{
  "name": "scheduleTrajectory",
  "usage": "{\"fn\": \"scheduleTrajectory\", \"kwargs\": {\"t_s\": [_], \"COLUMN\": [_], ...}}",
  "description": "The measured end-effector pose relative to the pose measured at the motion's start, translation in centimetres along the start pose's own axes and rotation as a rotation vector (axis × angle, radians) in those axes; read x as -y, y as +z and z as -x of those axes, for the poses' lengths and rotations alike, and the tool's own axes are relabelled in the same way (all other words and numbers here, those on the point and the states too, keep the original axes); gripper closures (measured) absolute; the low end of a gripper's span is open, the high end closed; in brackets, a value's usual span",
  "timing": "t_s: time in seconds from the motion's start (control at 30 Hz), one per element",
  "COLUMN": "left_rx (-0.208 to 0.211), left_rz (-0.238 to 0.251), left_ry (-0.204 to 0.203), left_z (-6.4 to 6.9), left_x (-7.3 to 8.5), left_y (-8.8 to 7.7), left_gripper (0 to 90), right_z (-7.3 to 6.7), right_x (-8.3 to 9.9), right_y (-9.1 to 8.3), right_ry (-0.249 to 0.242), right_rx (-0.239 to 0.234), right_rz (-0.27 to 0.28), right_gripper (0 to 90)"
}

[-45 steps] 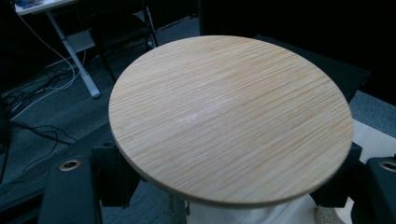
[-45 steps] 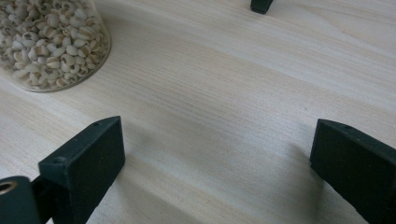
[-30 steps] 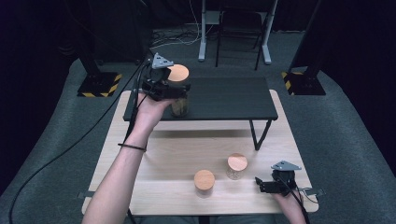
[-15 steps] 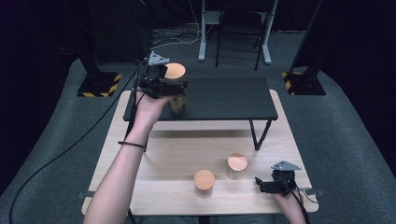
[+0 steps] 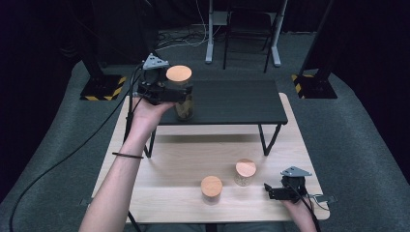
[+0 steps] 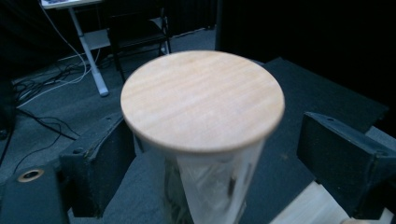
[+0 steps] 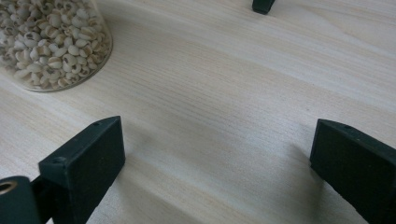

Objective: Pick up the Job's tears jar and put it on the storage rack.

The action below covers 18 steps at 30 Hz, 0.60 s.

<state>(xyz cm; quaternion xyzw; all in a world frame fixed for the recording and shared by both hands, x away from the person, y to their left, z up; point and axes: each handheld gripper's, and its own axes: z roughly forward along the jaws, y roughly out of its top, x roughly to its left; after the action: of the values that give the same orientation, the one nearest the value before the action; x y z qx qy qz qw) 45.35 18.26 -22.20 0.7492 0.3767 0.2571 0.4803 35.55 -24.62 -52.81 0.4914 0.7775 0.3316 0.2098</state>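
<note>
the person's left forearm stretches forward from the bottom of the high view, a thin dark band round the wrist, the hand cupped under the left gripper point(image 5: 180, 94) at the near left part of the low black shelf with thin black legs point(image 5: 232, 100). the gripper lies roughly level, its grey three-cornered plate on top and a black cable trailing off the table's left side. between its jaws stands the tall clear glass jar with a round pale wooden lid point(image 5: 179, 92), upright on the shelf's matte top. the jaws have just been opening: in the left gripper view the black blocky jaws stand on either side of the jar point(image 6: 203, 121), a clear gap on the right side, the left one close to the glass, so the pads no longer press it. the lid is flat and smooth with fine straight grain.

the right hand rests low at the near right corner of the light wooden table point(image 5: 169, 159), holding the right gripper point(image 5: 269, 191) level just above the boards, jaws spread wide with nothing between them. just beside it stands a short glass jar of small pale beans point(image 7: 51, 42), wooden-lidded point(image 5: 245, 172), and near that another short wooden-lidded jar point(image 5: 211, 188).
</note>
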Motion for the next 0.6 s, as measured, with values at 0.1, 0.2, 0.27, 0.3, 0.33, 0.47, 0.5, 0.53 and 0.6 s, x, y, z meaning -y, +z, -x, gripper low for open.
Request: {"fn": "scheduleTrajectory", "kwargs": {"t_s": [0.1,0.2,0.27,0.3,0.33,0.47,0.5,0.53,0.6], "left_rx": [0.018,0.031,0.037,0.038,0.041,0.042,0.042,0.042,0.042], "left_rz": [-0.004,-0.002,-0.001,0.002,0.003,0.006,0.009,0.011,0.014], "left_ry": [0.006,0.005,0.011,0.01,0.01,0.011,0.01,0.008,0.003], "left_z": [0.1,0.2,0.3,0.3,0.3,0.2,0.2,0.2,0.1], "left_x": [0.7,1.0,1.4,1.5,1.7,2.5,2.6,2.8,3.1], "left_y": [-0.6,-1.0,-1.4,-1.5,-1.7,-2.3,-2.5,-2.6,-2.9], "left_gripper": [9.1,7.9,7.6,7.4,7.2,6.4,6.2,6.2,6.1], "right_z": [0.0,0.0,0.0,0.0,0.0,0.0,0.0,0.0,0.0], "right_x": [0.0,0.0,0.0,0.0,0.0,0.0,0.0,0.0,0.0], "right_y": [0.0,0.0,0.0,0.0,0.0,0.0,0.0,0.0,0.0], "right_ry": [0.0,0.001,0.001,0.001,0.001,0.001,0.003,0.001,0.004], "right_rx": [0.0,0.0,0.0,0.001,0.001,0.001,0.001,0.001,0.001], "right_rz": [0.0,-0.001,-0.001,-0.001,-0.001,-0.001,-0.001,0.0,-0.001], "right_gripper": [2.4,2.4,2.4,2.4,2.4,2.4,2.4,2.5,2.4]}}
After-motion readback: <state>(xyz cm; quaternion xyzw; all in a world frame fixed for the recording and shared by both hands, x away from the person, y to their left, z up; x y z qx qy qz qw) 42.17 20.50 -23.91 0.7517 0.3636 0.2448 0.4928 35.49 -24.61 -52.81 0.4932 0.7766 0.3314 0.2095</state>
